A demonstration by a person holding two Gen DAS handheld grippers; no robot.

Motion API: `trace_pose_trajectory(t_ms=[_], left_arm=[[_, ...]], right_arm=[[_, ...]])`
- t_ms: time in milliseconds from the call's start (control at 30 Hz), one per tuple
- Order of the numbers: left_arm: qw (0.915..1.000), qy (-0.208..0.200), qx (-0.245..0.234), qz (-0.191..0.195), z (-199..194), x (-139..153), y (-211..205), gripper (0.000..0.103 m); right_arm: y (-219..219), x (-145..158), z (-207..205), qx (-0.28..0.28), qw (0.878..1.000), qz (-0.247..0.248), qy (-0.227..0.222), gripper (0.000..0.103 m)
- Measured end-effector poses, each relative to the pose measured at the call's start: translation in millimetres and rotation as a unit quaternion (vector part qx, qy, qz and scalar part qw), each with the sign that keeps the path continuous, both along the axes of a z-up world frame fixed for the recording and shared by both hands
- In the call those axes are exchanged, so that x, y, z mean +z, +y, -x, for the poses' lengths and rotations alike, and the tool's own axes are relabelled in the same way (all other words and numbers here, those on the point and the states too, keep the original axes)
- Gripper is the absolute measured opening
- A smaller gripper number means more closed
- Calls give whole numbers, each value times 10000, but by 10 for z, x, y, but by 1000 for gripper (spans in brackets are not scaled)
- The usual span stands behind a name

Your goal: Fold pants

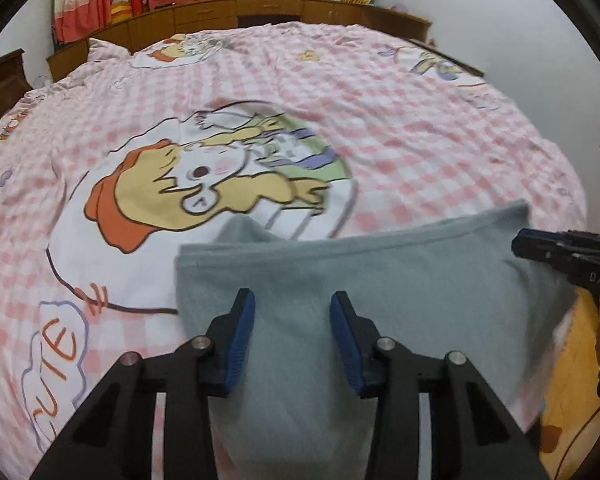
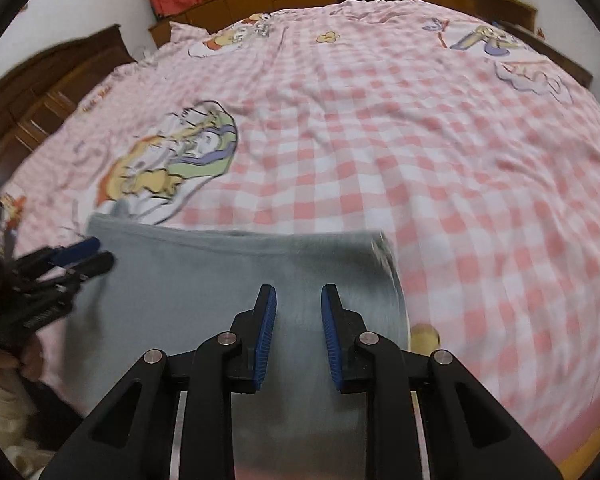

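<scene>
The pants are plain grey-blue, of a soft, fleece-like cloth, folded into a broad, flat block with a straight far edge and squared corners. They lie on the near part of a pink-and-white checked bedspread, partly covering a cartoon print, with a small hump of cloth showing behind the far left corner.
</scene>
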State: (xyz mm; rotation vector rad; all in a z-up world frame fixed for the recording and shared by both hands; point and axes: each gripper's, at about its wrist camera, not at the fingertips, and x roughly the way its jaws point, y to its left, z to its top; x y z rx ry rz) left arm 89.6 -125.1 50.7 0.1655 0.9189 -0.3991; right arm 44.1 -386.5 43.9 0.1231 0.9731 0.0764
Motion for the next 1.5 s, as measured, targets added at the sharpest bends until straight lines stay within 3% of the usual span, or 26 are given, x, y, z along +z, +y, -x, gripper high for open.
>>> trace_pose_trajectory(t_ms=[133,333,500,667,733,833,967,1167,1300,1500], left_arm=[[9999,17,158,-53,-150,-153,81,41],[10000,3,82,-31,-162,-163,119,42],[9996,159,-69,205,71,25,201,64],[9992,219,10,322,465,43,284,65],[9995,209,84,221,589,-5,297,70],[9988,452,186,37,687,-208,350,73],[9972,601,350,277,794,-295,467,77],[9959,733,370,383,884,-303,556,80],[9946,835,403,477,899,-328,604,82],[9925,939,456,635,921,-352,653,83]], right_arm=[[-85,-223,-187,-14,9999,-128,12,20],[-147,-87,-119,-196,9990,-395,39,19],[-25,125,223,-68,9997,-197,-98,21],[101,13,593,47,9998,177,28,21],[110,-72,713,51,9996,272,21,21],[66,-162,814,-67,9999,109,-20,21],[48,-184,853,-204,9998,-13,4,21],[128,-200,870,-137,9998,-100,77,43],[241,-180,898,-148,9996,198,109,46],[337,-64,1018,-141,9999,27,-43,46]])
